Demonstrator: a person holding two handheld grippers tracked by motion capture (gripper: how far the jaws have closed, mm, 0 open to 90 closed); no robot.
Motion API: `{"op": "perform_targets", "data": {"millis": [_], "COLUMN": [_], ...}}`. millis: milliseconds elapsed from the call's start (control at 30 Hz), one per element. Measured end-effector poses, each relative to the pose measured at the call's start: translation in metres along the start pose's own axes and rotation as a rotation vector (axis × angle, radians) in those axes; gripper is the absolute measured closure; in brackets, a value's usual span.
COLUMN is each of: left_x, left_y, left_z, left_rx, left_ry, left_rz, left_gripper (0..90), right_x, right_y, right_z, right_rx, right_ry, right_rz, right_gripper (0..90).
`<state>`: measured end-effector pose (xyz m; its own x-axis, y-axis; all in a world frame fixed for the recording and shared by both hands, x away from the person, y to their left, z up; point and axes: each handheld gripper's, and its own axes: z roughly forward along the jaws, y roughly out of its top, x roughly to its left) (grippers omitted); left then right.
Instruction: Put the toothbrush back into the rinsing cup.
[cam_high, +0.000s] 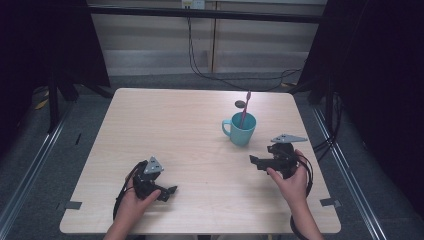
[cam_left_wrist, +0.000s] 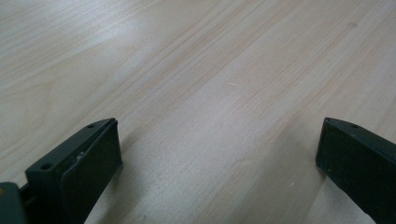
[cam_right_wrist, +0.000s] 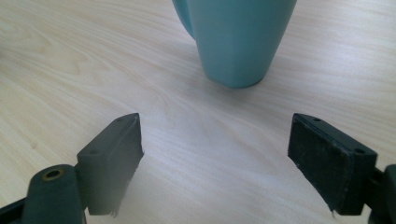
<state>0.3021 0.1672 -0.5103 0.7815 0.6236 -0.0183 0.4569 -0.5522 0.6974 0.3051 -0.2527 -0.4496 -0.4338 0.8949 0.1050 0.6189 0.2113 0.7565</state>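
Observation:
A teal mug (cam_high: 241, 129) stands upright on the right half of the wooden table (cam_high: 165, 125), handle to the left, with a pink toothbrush (cam_high: 245, 107) leaning in it. My right gripper (cam_high: 256, 160) rests on the table just right of and nearer than the mug, open and holding nothing. The right gripper view has the mug (cam_right_wrist: 233, 37) a short way beyond the right gripper (cam_right_wrist: 215, 140), whose jaws stand wide apart. My left gripper (cam_high: 170, 192) lies near the front left, open over bare wood. In its own view the left gripper (cam_left_wrist: 219, 149) has nothing between its jaws.
A small dark oval object (cam_high: 240, 104) lies on the table behind the mug. Black cables (cam_high: 210, 75) run across the floor beyond the far edge. Dark frames stand at both sides of the table.

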Motion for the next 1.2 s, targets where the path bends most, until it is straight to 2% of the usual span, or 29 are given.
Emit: {"op": "perform_targets", "data": {"millis": [333, 900, 1200], "left_x": [0.0, 0.0, 0.0], "left_y": [0.0, 0.0, 0.0], "left_z": [0.0, 0.0, 0.0], "left_rx": [0.0, 0.0, 0.0], "left_ry": [0.0, 0.0, 0.0], "left_rz": [0.0, 0.0, 0.0], "left_gripper": [0.0, 0.0, 0.0], "right_x": [-0.002, 0.003, 0.001], "right_y": [-0.015, -0.037, -0.05], "right_z": [-0.004, -0.005, -0.005], "right_rx": [0.007, 0.056, 0.066], "right_ry": [0.02, 0.045, 0.06], "right_rz": [-0.021, -0.062, -0.066], "right_gripper": [17.3, 17.3, 17.3]}}
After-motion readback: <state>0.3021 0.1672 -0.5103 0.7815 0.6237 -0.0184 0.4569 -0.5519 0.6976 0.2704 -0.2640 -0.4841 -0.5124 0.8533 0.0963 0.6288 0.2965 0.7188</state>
